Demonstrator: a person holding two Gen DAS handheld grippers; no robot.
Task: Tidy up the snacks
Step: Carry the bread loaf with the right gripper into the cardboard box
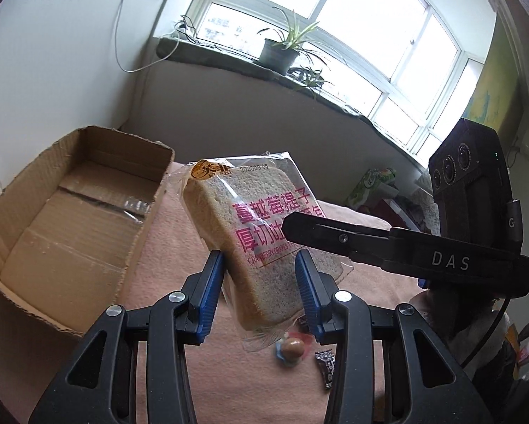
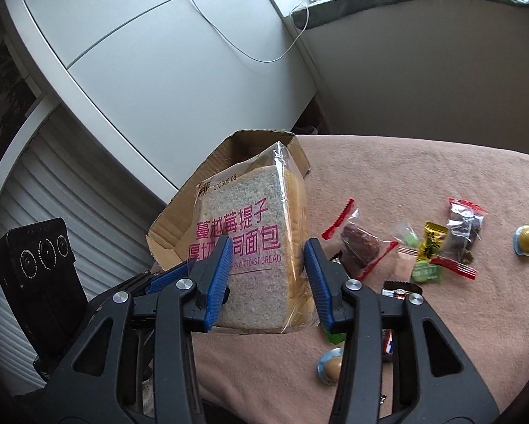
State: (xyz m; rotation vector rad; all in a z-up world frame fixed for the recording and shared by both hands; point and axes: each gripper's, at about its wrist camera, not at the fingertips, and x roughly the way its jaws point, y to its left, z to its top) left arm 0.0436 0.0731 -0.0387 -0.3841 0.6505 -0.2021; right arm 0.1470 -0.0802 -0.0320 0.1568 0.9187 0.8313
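Bread pack in the air, both grippers on it, over the pink cloth just right of the box.

Right gripper [image 2: 268, 275] blue pads clamped on the wrapped toast bread [image 2: 253, 247], one pad on each side. Left gripper [image 1: 259, 293] also straddles the pack; its pads look in contact with the wrap, but can't tell if it's a real squeeze. Open cardboard box [image 1: 70, 219] sits beside it on the pink cloth [image 2: 423, 176]. Loose candies and small snack packets [image 2: 441, 247] are scattered to the right.
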